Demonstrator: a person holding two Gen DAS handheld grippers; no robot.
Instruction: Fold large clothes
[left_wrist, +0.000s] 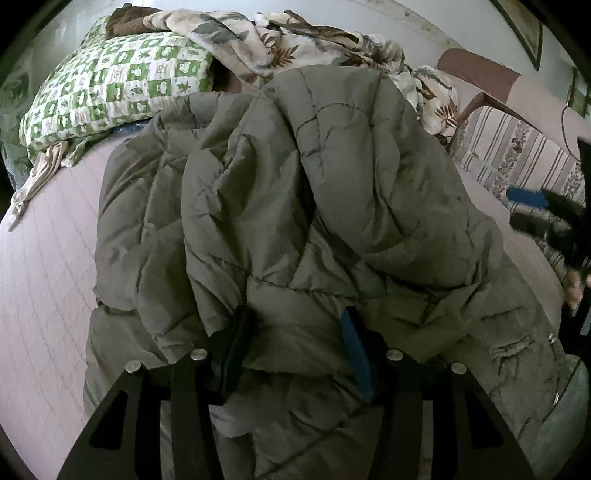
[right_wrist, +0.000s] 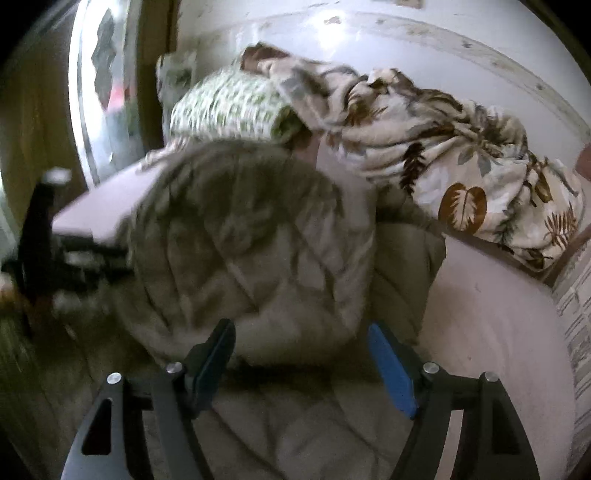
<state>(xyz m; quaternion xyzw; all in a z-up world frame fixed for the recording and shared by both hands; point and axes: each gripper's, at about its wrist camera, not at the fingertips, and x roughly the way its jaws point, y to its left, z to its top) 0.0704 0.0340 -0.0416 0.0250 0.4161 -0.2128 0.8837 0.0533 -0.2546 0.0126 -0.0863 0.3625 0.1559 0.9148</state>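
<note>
Nearest your lens, the left tongs (left_wrist: 293, 332) were clamped on a thick fold of the olive quilted puffer coat (left_wrist: 295, 206) — likely pinning it so the fold held. The coat lay bunched on the pink bed (left_wrist: 48, 258), its long axis running from you toward the green checked pillow (left_wrist: 110, 81) and the leaf-print blanket (left_wrist: 303, 48), though which end pointed there could not be told. Your right tongs (right_wrist: 301, 354) stood released above the coat's near edge — nothing pressed between them.
</note>
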